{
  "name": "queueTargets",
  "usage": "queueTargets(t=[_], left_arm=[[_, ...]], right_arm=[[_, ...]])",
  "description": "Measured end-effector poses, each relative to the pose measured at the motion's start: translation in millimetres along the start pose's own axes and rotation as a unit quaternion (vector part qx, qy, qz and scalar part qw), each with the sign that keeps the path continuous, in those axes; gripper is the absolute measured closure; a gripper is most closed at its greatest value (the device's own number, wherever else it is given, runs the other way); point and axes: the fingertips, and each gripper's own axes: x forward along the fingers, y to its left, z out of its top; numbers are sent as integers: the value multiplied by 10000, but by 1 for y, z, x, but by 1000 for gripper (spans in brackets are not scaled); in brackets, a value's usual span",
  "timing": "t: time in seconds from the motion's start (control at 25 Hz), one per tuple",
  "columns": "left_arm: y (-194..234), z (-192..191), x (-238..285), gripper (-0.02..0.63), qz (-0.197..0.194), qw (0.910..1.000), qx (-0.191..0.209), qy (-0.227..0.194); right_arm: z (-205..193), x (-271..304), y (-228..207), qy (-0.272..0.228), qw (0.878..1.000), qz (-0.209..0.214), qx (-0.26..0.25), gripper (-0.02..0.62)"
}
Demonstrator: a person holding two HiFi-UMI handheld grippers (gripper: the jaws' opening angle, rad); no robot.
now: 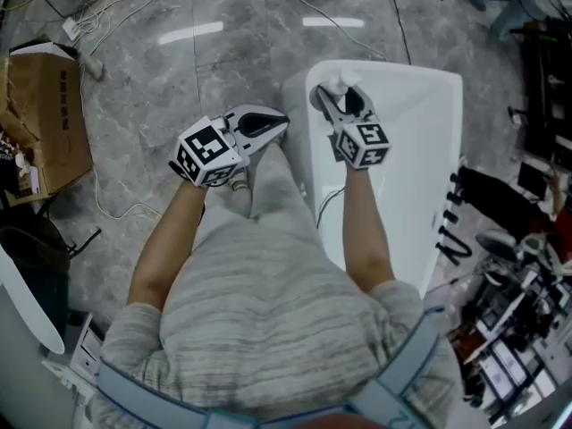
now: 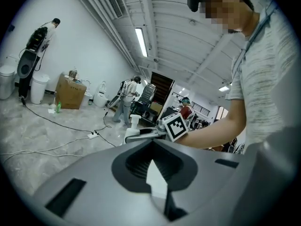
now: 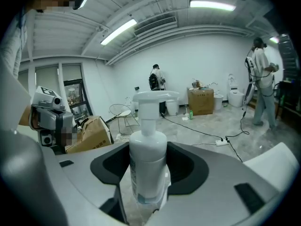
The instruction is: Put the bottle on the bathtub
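A: Where's the white plastic pump bottle?
B: Clamped upright in your right gripper, over the glossy white bathtub. Probably lined up for set-down.
A: Left gripper?
B: Jaws together, empty, beside the tub. The 2 right jaws hide the bottle's base, so I can't tell if it touches the rim.

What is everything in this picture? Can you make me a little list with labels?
right gripper: shut on the bottle
bottle: white pump bottle, upright, over the bathtub's far end
bathtub: white, standing on the floor
floor: grey, with cables lying on it
left gripper: shut, holding nothing, beside the bathtub
cardboard box: on the floor, far left
bottle set down yet: cannot tell
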Motion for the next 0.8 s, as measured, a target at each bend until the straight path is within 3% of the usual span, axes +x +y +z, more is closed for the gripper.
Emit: queueTargets(t=[0.24, 0.8], left_arm=[[12, -30, 20, 601, -71, 9996, -246, 99], [75, -56, 72, 601, -60, 9968, -789, 83]], right_arm=[[-41, 27, -25, 215, 9994, -246, 110, 373], [-95, 98, -76, 279, 9969, -660, 309, 372]])
